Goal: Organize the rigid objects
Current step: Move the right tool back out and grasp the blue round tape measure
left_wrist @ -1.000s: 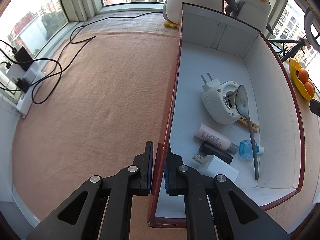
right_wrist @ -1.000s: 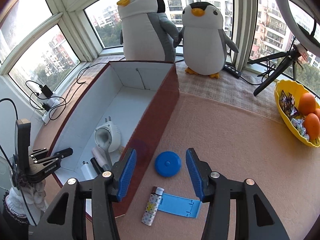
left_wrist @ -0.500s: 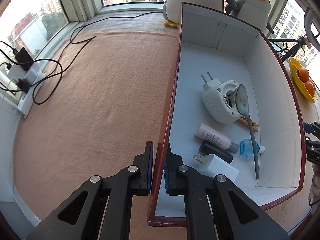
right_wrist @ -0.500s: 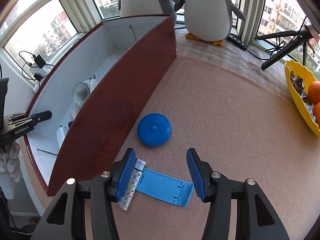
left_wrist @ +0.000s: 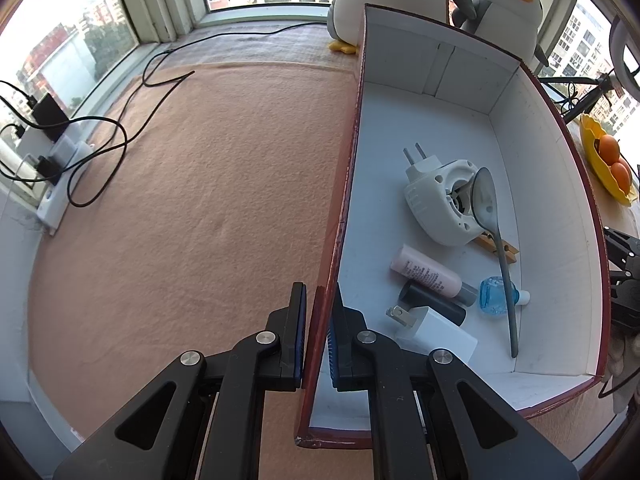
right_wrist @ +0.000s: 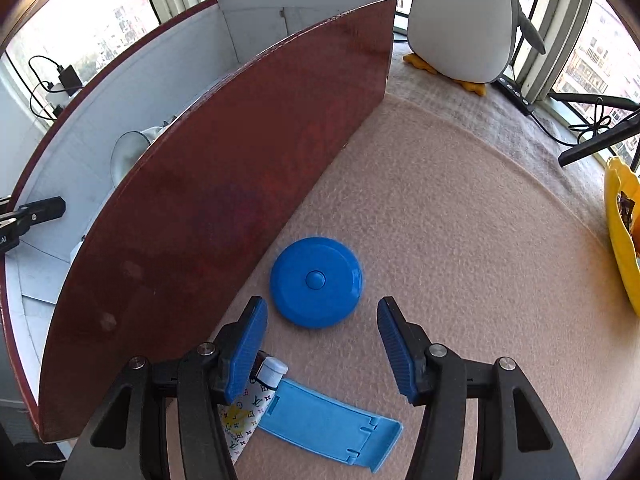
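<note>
My left gripper (left_wrist: 319,324) is shut on the near left wall of the red box (left_wrist: 344,184), whose white inside holds a plug-in device (left_wrist: 440,204), a spoon (left_wrist: 496,240), a pink tube (left_wrist: 428,276), a small blue bottle (left_wrist: 496,296) and a white charger (left_wrist: 436,336). In the right wrist view my right gripper (right_wrist: 320,340) is open, low over the mat, its fingers either side of the near edge of a round blue disc (right_wrist: 316,282). A blue flat stand (right_wrist: 328,426) and a patterned lighter (right_wrist: 252,404) lie under it, beside the box's outer wall (right_wrist: 224,208).
Two plush penguins (right_wrist: 464,16) stand behind the box. A yellow bowl of oranges (left_wrist: 608,160) sits at the right. Cables and a power strip (left_wrist: 60,168) lie at the left window edge. A tripod leg (right_wrist: 596,140) reaches in at the far right.
My right gripper has come down and forward towards the blue disc, which now lies just past its open fingers. My left gripper has stayed clamped on the box wall.
</note>
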Available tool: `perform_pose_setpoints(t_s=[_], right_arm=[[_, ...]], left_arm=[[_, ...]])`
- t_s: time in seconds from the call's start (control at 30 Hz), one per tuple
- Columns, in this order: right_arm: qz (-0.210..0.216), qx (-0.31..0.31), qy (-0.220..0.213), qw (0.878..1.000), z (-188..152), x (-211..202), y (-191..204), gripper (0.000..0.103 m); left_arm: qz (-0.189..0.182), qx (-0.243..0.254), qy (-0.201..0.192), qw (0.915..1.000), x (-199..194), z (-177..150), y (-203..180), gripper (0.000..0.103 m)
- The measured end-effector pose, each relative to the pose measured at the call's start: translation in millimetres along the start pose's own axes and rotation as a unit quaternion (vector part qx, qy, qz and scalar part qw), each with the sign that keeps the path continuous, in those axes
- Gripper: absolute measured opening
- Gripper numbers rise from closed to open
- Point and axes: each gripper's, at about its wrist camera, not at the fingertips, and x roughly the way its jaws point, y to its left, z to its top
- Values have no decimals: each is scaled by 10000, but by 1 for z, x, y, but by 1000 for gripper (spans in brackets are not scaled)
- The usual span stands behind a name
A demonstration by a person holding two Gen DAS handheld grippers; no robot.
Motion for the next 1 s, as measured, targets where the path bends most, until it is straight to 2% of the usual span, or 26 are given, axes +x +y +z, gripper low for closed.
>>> perform_pose_setpoints(t_s=[0.63, 0.73, 1.0], right_arm=[[-183, -160, 104, 9997, 7, 16, 9, 53], [-177, -125, 96, 9997, 6, 17, 10, 46], [-305, 100, 26, 9995, -1, 10, 7, 46]], left_arm=[[4, 2, 1, 10000, 0, 0, 0, 8], [5, 7, -3, 10000, 0, -1, 0, 8], [-21, 72, 3, 10000, 0, -2, -1, 8]])
